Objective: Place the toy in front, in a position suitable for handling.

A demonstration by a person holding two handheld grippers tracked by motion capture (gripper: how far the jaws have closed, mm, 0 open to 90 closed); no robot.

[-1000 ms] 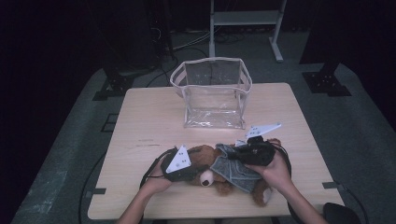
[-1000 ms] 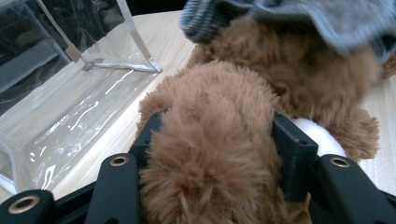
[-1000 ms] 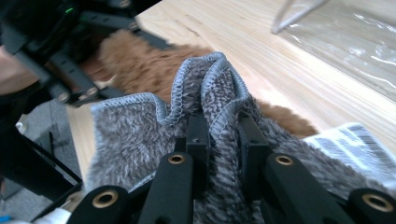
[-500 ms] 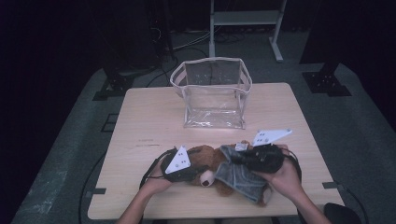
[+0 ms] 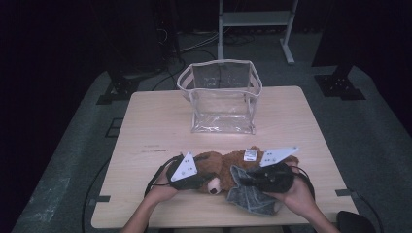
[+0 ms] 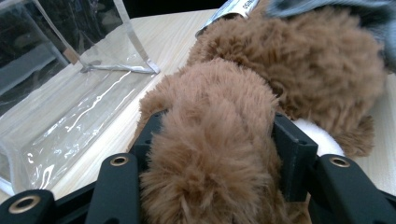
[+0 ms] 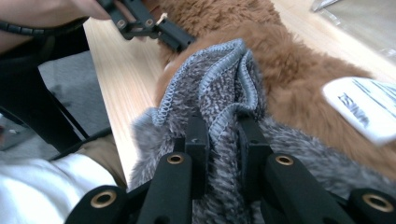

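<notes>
Toy: we are holding the brown plush toy (image 5: 228,162) near the worktop's (image 5: 155,126) front edge.
Left fingers (image 6: 289,154): clamped on a plush limb.
Right fingers (image 7: 198,140): pinching the grey knit garment (image 7: 219,84).
Technique: we are aiming to keep the toy anchored and pull the knit evenly.

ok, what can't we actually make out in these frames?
- Stuffed toy: high view, its near side is covered by the grey cloth and both grippers.
- White tag: right gripper view, print blurred and cut by the edge.
- Clear bag: left gripper view, cropped at left and top.
- Left gripper: fingers sunk in fur, tips hidden.
</notes>
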